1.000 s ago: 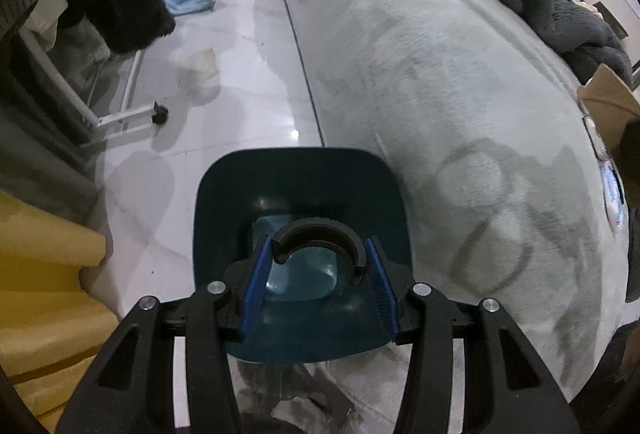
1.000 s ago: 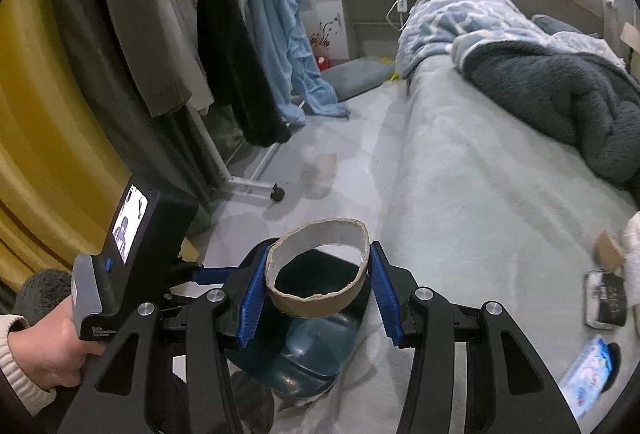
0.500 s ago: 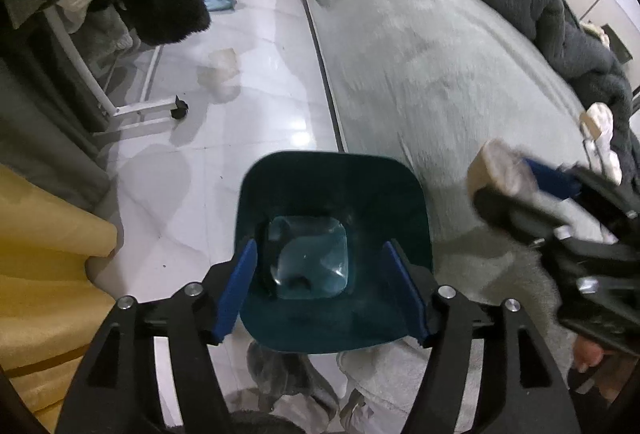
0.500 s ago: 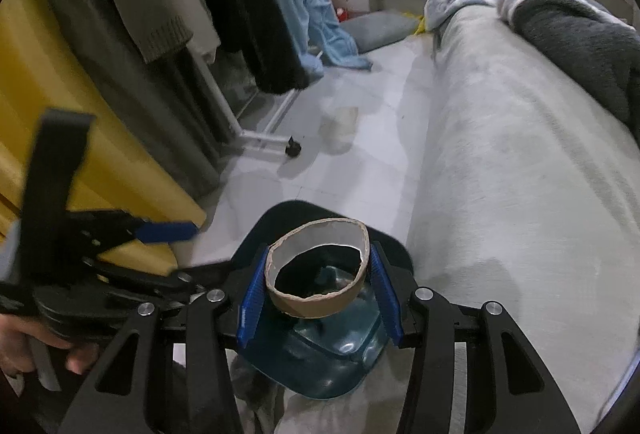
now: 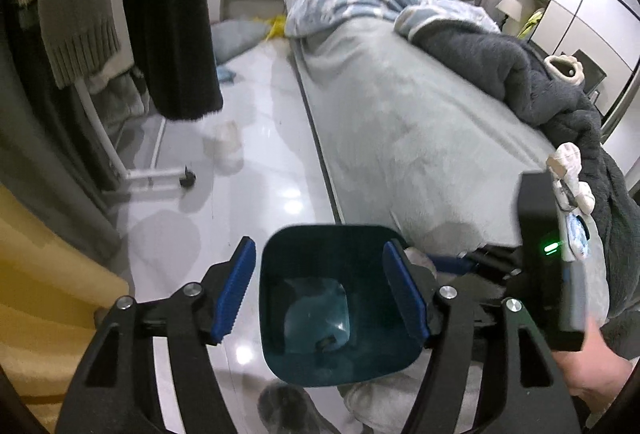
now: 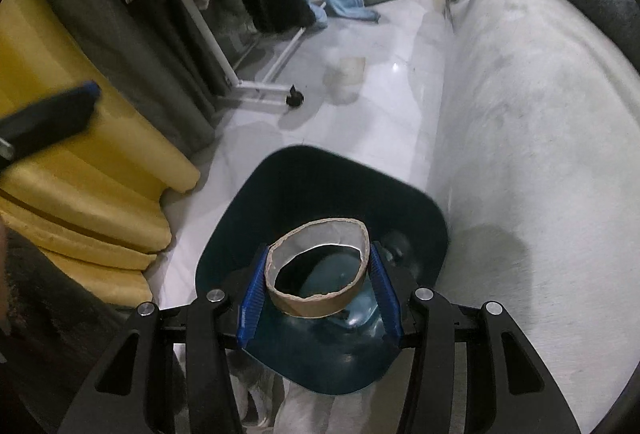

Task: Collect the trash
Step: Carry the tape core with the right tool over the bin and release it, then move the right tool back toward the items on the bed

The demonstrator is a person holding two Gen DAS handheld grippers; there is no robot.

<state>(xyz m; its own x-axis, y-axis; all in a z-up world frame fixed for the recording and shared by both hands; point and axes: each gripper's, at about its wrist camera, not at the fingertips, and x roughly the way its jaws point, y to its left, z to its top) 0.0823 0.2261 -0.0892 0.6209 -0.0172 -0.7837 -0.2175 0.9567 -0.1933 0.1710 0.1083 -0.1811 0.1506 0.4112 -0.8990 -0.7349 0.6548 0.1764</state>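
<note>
the bed (image 5: 420,130) fills the right half of both views, with a grey blanket (image 5: 520,74) at its upper right in the left wrist view. the white floor (image 5: 256,194) runs down the middle, and a crumpled plastic cup (image 5: 228,150) lies there, upper centre, apart from everything else.

the dark blue trash bin (image 6: 280,194) stands low in the centre of both views, just beside the bed. a second ago the left hand-held gripper (image 5: 320,294) was closed on a black ring over this bin. now nothing is between its blue pads; its jaws are opening and stand one on each side of the bin mouth. so i judge that piece is already dropped inside, though i cannot make it out clearly at the bottom.

the right hand-held gripper (image 6: 320,284) has come lower and is now directly over the bin. it is about half closed, and its pads press both sides of a cardboard tape ring (image 6: 316,266). the ring is not yet released; this looks like the next step. the cup and some wrappers (image 5: 572,190) at the bed's right edge remain to collect.
</note>
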